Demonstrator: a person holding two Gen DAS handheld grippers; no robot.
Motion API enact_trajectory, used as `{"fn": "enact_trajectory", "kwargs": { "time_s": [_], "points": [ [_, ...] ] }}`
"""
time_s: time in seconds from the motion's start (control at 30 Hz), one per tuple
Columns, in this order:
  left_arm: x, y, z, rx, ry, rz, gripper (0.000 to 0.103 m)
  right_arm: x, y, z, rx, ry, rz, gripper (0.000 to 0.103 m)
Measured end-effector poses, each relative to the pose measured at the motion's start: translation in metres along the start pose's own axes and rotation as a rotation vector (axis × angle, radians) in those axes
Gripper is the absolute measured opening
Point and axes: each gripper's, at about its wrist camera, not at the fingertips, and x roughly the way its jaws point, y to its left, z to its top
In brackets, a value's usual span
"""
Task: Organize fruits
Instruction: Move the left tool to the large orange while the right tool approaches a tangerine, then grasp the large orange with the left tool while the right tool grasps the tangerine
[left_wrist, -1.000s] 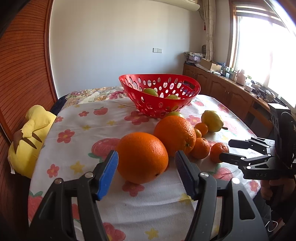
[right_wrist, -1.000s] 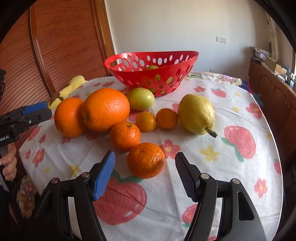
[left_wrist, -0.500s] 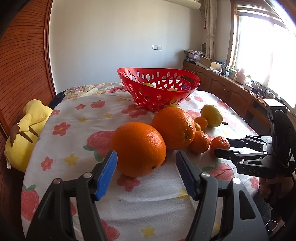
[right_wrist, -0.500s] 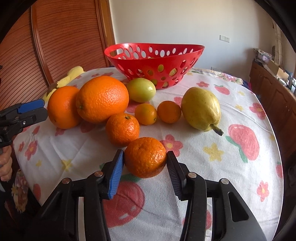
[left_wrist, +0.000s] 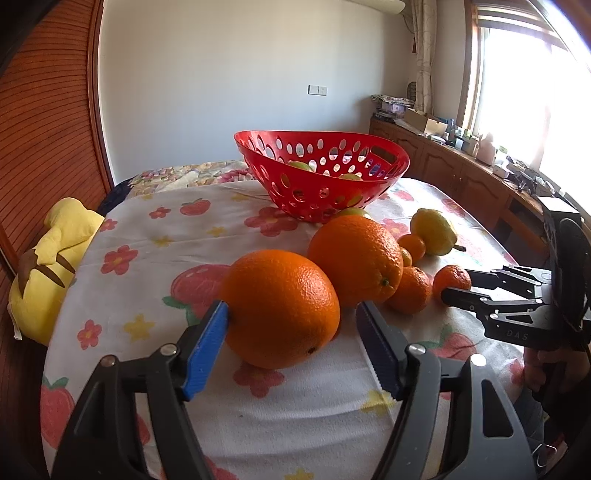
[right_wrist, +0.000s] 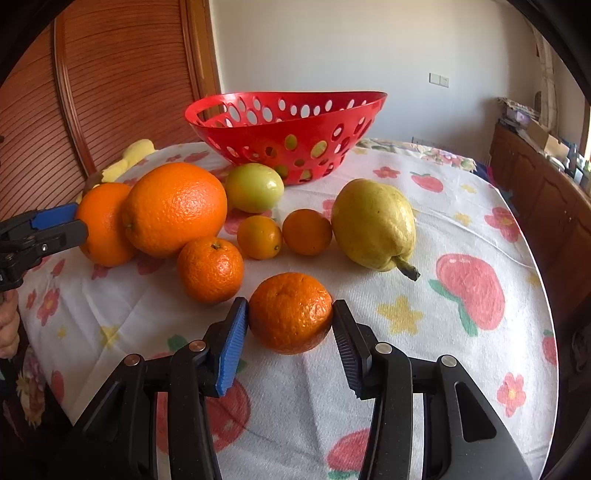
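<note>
A large orange (left_wrist: 280, 306) lies on the flowered tablecloth between the jaws of my left gripper (left_wrist: 291, 308). The jaws are opening: the blue pad touches the peel, the dark pad stands just clear of it. My right gripper (right_wrist: 290, 308) is shut on a small mandarin (right_wrist: 290, 314), both pads pressing its sides while it rests on the cloth. A red perforated basket (right_wrist: 258, 129) stands at the back with green fruit inside. Between it and me lie a second large orange (right_wrist: 175, 208), a mandarin (right_wrist: 210, 269), two tiny oranges (right_wrist: 259, 237), a green fruit (right_wrist: 255, 188) and a yellow pear (right_wrist: 373, 223).
A yellow plush toy (left_wrist: 48, 258) hangs at the table's left edge by the wooden panelled wall. A wooden sideboard (left_wrist: 461, 173) with clutter runs under the window at the right. The round table's edge (right_wrist: 546, 295) falls away to the right of the pear.
My right gripper's jaws have come together onto the small mandarin. My left gripper has slid forward around the large orange, and its jaws have spread slightly wider.
</note>
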Motion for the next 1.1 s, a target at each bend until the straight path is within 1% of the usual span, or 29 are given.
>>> {"fn": "enact_trajectory", "kwargs": {
  "time_s": [0.2,0.3,0.43,0.67,0.83,1.1],
  "points": [
    [0.010,0.002,0.006,0.027,0.013,0.034,0.073,0.001,-0.001,-0.002,0.008,-0.008,0.013,0.048],
    [0.017,0.004,0.008,0.038,0.033,0.053,0.074,0.001,-0.003,-0.002,0.016,-0.011,0.022,0.048],
    [0.022,0.006,0.009,0.032,0.037,0.044,0.077,0.002,-0.004,-0.001,0.016,-0.009,0.027,0.048],
    [0.027,0.001,0.008,0.064,0.049,0.072,0.080,0.003,-0.004,-0.001,0.020,-0.009,0.032,0.048],
    [0.034,0.003,0.008,0.064,0.066,0.068,0.083,0.003,-0.004,-0.002,0.019,-0.007,0.032,0.048],
    [0.046,0.004,0.007,0.068,0.098,0.072,0.085,0.004,-0.004,-0.003,0.017,-0.007,0.030,0.048]
  ]
}}
